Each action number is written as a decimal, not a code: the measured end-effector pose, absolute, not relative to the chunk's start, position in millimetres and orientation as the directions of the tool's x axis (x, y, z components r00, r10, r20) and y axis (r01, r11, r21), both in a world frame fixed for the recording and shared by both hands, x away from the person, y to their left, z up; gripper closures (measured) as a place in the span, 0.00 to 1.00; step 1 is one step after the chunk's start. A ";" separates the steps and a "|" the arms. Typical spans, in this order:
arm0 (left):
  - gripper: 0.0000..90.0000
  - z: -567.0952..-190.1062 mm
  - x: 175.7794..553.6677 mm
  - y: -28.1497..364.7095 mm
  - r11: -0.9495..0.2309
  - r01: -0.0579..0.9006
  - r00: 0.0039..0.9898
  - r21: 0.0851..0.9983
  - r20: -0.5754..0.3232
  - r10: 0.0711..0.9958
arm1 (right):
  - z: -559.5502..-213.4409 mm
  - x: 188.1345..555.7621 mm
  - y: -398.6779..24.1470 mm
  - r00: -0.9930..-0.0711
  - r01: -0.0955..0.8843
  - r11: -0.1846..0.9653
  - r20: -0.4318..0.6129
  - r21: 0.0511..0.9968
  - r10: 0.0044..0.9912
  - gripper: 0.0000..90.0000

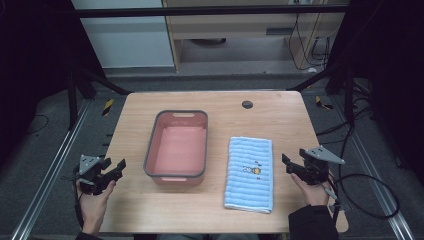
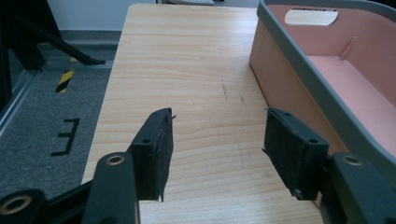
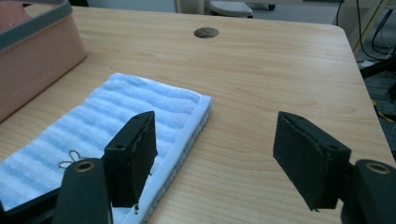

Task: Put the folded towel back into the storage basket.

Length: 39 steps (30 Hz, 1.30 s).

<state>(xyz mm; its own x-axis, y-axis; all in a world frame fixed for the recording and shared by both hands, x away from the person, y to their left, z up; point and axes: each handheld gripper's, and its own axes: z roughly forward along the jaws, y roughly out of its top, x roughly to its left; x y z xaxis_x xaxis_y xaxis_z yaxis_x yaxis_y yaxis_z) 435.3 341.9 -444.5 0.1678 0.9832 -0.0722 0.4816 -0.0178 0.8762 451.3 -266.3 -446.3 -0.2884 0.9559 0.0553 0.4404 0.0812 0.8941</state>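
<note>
A pink basin with a grey rim (image 1: pixel 177 145) stands empty in the middle of the wooden table (image 1: pixel 280 115). To its right lies a folded blue striped towel (image 1: pixel 250 172) with a small yellow figure on it. My left gripper (image 1: pixel 111 169) is open at the table's left edge, left of the basin (image 2: pixel 327 88), with bare wood between its jaws (image 2: pixel 217 144). My right gripper (image 1: pixel 289 165) is open just right of the towel (image 3: pixel 116 121). Its left jaw hangs over the towel's edge, its right jaw over bare wood (image 3: pixel 215 154).
A round cable hole (image 1: pixel 247 104) sits in the table near the far edge and is also seen in the right gripper view (image 3: pixel 206 32). Metal frame rails and cables run along the floor on both sides.
</note>
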 end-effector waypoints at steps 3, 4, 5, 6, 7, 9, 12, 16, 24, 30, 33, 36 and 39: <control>0.48 -440.0 432.8 338.5 -0.021 0.474 0.179 0.880 -0.073 0.981 | -442.4 449.9 -265.2 -0.290 0.437 0.099 0.036 0.894 0.956 0.36; 0.48 -438.5 432.0 337.3 -0.023 0.470 0.181 0.883 -0.071 0.981 | -442.4 449.9 -265.2 -0.290 0.437 0.099 0.036 0.894 0.956 0.36; 0.48 -436.5 431.3 336.2 -0.028 0.467 0.183 0.884 -0.065 0.981 | -440.9 449.4 -264.9 -0.299 0.434 0.094 0.045 0.896 0.953 0.38; 0.47 -434.6 430.4 335.3 -0.031 0.461 0.186 0.887 -0.063 0.981 | -440.0 449.4 -264.7 -0.301 0.436 0.089 0.051 0.895 0.952 0.38; 0.47 -432.8 429.3 334.5 -0.032 0.454 0.188 0.890 -0.060 0.980 | -440.0 449.4 -264.7 -0.301 0.436 0.089 0.051 0.895 0.952 0.38; 0.47 -429.1 427.1 333.5 -0.033 0.441 0.193 0.897 -0.059 0.979 | -438.4 448.7 -264.3 -0.311 0.432 0.087 0.057 0.898 0.949 0.39; 0.45 -424.5 424.5 331.4 -0.031 0.426 0.204 0.904 -0.062 0.977 | -433.9 447.2 -263.5 -0.324 0.421 0.088 0.060 0.903 0.944 0.40; 0.44 -419.4 422.1 327.8 -0.038 0.413 0.221 0.910 -0.059 0.973 | -425.3 444.8 -261.4 -0.342 0.408 0.093 0.058 0.908 0.938 0.40; 0.44 -414.4 419.7 318.0 -0.061 0.404 0.248 0.913 -0.045 0.968 | -413.5 444.4 -262.2 -0.358 0.400 0.094 0.061 0.911 0.932 0.41; 0.44 -408.1 417.7 312.8 -0.065 0.393 0.266 0.917 -0.046 0.963 | -404.7 445.9 -262.1 -0.376 0.384 0.097 0.059 0.918 0.925 0.43; 0.44 -405.8 416.5 310.4 -0.062 0.394 0.276 0.917 -0.054 0.960 | -399.5 448.2 -260.5 -0.384 0.376 0.103 0.054 0.921 0.922 0.45; 0.44 -402.4 415.1 306.6 -0.062 0.387 0.290 0.920 -0.057 0.955 | -392.7 450.2 -258.9 -0.392 0.369 0.105 0.052 0.924 0.918 0.46; 0.44 -398.2 414.5 303.5 -0.067 0.375 0.301 0.925 -0.053 0.952 | -385.5 451.9 -256.7 -0.396 0.357 0.110 0.043 0.928 0.917 0.47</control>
